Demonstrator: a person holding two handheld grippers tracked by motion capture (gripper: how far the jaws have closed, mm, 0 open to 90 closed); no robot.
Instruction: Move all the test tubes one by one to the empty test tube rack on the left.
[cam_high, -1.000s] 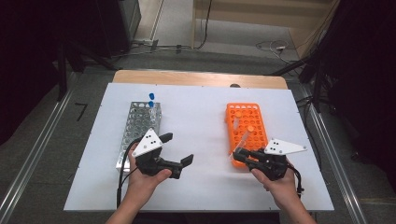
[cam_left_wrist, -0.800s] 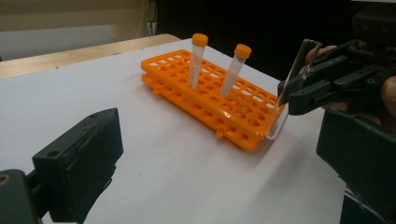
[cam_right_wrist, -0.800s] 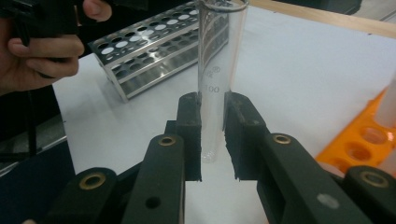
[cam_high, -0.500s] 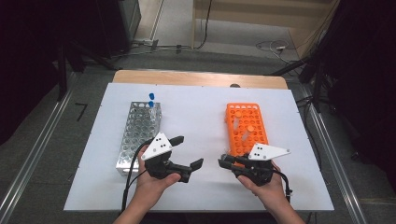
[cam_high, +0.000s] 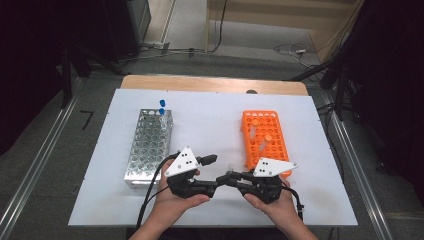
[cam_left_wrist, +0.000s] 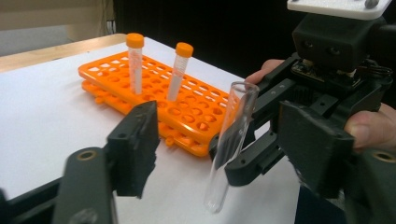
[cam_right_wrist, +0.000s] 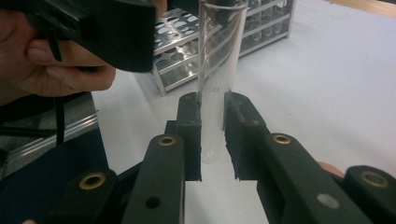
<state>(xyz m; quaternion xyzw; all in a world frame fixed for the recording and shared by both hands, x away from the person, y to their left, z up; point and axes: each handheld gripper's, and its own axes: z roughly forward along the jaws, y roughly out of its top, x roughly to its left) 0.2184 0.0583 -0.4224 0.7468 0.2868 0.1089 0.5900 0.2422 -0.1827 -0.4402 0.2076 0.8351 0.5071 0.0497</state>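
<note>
Holding the clear glass test tube (cam_right_wrist: 215, 79) near its rounded bottom, my right gripper (cam_high: 231, 178) has both pads clamped on the glass; in the right gripper view the tube stands nearly upright between the black pads, its open mouth at the top. From the high view, that hand (cam_high: 272, 202) lies low over the near edge of the white table (cam_high: 210, 120), palm wrapped round the gripper body, forearm coming in from the bottom, jaws pointing left toward my other hand.

My left gripper (cam_high: 212, 175) faces it, jaws pointing right, so the two tools meet nose to nose near the middle of the table's front. Its hand (cam_high: 172, 200) cups the body from below, the grey three-cornered plate tilted up on top. In the left gripper view the tube (cam_left_wrist: 231, 144) leans slightly between my two jaws, which have just been closing; the left jaw is clear of the glass, and the right one stands in front of the other gripper's body, so I cannot tell any contact there. I read this gripper as not yet gripping.

Behind the tube sits the orange rack (cam_left_wrist: 154, 88), carrying two orange-capped tubes (cam_left_wrist: 135, 60), close to my right hand. The metal rack (cam_high: 150, 145) stands just left of my left hand, with blue caps (cam_high: 161, 107) at its far end.
</note>
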